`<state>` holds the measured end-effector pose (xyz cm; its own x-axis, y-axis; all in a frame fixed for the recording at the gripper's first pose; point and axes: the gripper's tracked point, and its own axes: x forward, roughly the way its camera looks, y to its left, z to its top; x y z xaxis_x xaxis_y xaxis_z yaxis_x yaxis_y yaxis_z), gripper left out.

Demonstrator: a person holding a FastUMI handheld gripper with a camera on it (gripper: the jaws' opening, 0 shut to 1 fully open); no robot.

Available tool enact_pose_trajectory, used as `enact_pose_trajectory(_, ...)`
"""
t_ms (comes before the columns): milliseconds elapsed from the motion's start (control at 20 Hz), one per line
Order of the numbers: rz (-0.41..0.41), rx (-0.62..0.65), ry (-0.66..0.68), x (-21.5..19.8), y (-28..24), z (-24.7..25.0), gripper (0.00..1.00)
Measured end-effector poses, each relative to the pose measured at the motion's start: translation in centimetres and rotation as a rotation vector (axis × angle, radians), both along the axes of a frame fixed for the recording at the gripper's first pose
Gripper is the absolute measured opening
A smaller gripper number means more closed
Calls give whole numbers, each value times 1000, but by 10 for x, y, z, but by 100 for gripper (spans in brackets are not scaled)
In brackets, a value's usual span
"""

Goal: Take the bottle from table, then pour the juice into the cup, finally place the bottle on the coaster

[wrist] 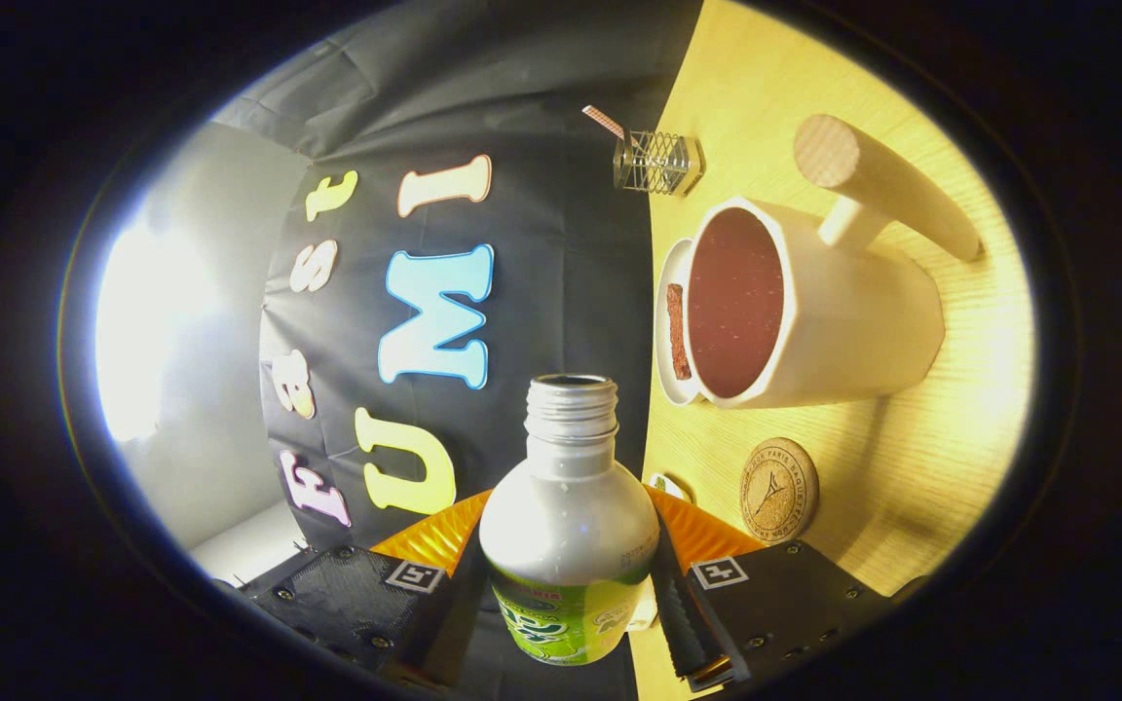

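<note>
**Bottle tipped level, mouth short of the cup**

The gripper [571, 594] holds the bottle [569, 516] clamped between its two fingers, one pressing each side of the labelled lower body, so the jaws are closed on it. The whole view is rolled on its side: the table [912, 487] runs up the far side of the bottle like a wall, which suggests the bottle is already turned well off upright. Its long axis runs straight ahead from the fingers, the uncapped threaded neck leading.

The cup [814, 312], with a thick handle standing out from its side, lies beyond the bottle's mouth and off to the table side of it, well apart from the neck. Its open mouth faces back toward the bottle and its inside looks dark reddish; whether that is juice or the cup's own lining is hard to tell through the distorted lens. It sits on a saucer [670, 331].

The round cork coaster [779, 490] rests on the table nearer the bottle than the cup, just beside the bottle's shoulder. A small wire holder [656, 162] stands past the cup. To pour, the neck must cross toward the cup's rim.
</note>
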<state>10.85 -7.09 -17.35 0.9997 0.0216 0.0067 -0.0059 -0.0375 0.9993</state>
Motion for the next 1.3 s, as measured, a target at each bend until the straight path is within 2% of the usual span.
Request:
enact_pose_trajectory(1000,-31,193,-74,4,0,11,77)
enact_pose_trajectory(1300,-39,212,-81,4,-3,9,77)
